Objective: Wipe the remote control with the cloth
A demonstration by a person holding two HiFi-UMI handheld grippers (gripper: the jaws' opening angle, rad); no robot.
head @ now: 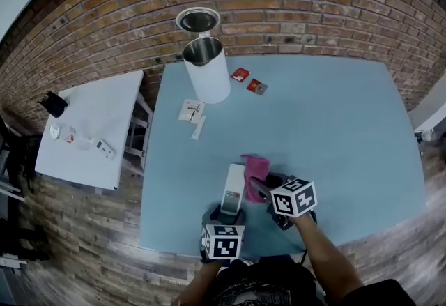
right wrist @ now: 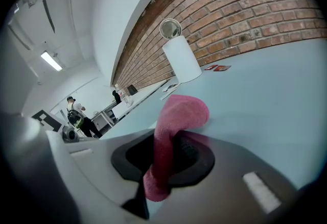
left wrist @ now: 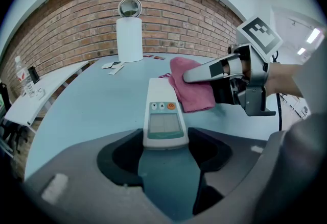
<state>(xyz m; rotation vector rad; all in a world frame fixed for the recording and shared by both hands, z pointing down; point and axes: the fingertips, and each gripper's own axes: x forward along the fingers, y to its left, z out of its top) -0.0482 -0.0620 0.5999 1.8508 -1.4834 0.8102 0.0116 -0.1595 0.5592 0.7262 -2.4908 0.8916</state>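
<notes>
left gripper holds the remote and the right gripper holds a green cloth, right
The cloth is pink, not green: the right gripper view shows it clamped in the right gripper. The left gripper does hold the remote.

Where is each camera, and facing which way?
Head view: on the head, steeply down onto the table; left gripper, right gripper, forearms show.
Left gripper view: rides that gripper, along its jaws shut on the remote control, toward the brick wall.
Right gripper view: rides that gripper, along its jaws shut on the cloth, toward the wall.
Shared: both gripper views show cloth and canister.
</notes>
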